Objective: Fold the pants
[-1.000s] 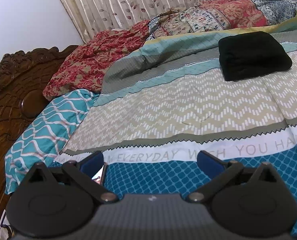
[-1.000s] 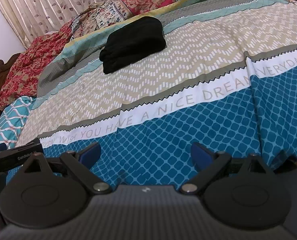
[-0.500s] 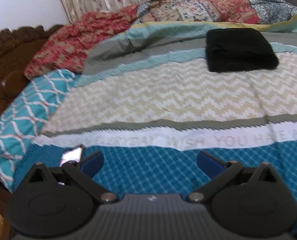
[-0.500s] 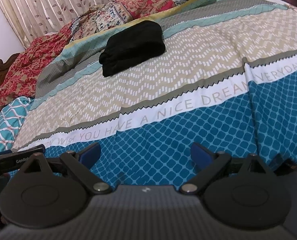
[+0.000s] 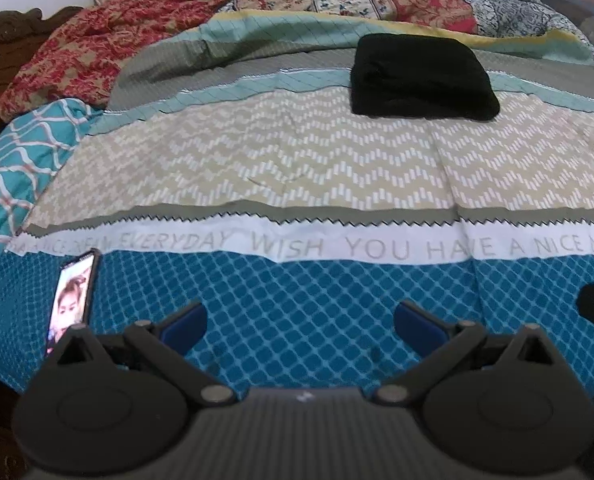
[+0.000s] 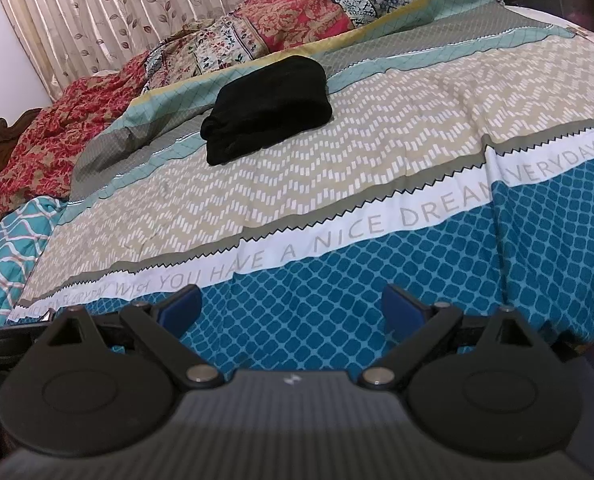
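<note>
The black pants lie folded in a compact bundle far back on the patterned bedspread. They also show in the right wrist view, left of centre. My left gripper is open and empty, low over the blue part of the spread near the bed's front edge. My right gripper is open and empty, also over the blue part at the front. Both are well short of the pants.
A phone with a lit screen lies on the spread by my left gripper's left finger. A red and floral quilt is heaped at the back. A carved wooden headboard stands at the left. Curtains hang behind.
My left gripper has swung right and tilted down, so the pants sit more central and the phone has come into view. My right gripper has barely moved. Both stayed open.
</note>
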The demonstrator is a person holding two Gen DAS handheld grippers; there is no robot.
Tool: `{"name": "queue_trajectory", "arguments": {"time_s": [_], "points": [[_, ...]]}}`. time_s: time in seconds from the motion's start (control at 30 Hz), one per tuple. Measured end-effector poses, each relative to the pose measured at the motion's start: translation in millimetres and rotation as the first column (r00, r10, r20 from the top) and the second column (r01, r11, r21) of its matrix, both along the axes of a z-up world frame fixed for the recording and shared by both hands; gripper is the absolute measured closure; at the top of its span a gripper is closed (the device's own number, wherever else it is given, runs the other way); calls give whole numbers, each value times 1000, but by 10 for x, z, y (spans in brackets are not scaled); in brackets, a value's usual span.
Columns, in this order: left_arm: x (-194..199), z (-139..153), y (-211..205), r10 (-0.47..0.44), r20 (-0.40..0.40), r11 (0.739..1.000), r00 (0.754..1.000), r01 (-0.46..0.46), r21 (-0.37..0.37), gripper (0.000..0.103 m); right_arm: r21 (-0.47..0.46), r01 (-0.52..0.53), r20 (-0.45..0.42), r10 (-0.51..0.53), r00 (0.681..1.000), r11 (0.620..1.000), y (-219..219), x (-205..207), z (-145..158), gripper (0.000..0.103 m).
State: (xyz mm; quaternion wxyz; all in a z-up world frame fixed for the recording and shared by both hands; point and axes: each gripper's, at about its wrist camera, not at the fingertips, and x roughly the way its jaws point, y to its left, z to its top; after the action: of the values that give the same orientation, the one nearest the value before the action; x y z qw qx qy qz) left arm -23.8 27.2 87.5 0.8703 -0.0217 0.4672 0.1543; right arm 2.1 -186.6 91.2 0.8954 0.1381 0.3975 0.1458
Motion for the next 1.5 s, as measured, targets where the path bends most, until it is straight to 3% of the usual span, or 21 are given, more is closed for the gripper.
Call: {"name": "queue_trajectory", "arguments": {"time_s": [0.67, 1.5], "points": [[2, -44, -64, -14, -38, 999, 999, 13, -50, 0, -4, 4, 4, -4, 1000, 1000, 4, -6, 17, 5], [17, -177, -39, 16, -88, 998, 996, -21, -58, 0, -1, -1, -28, 1, 1000, 1000, -1, -1, -26, 5]]}}
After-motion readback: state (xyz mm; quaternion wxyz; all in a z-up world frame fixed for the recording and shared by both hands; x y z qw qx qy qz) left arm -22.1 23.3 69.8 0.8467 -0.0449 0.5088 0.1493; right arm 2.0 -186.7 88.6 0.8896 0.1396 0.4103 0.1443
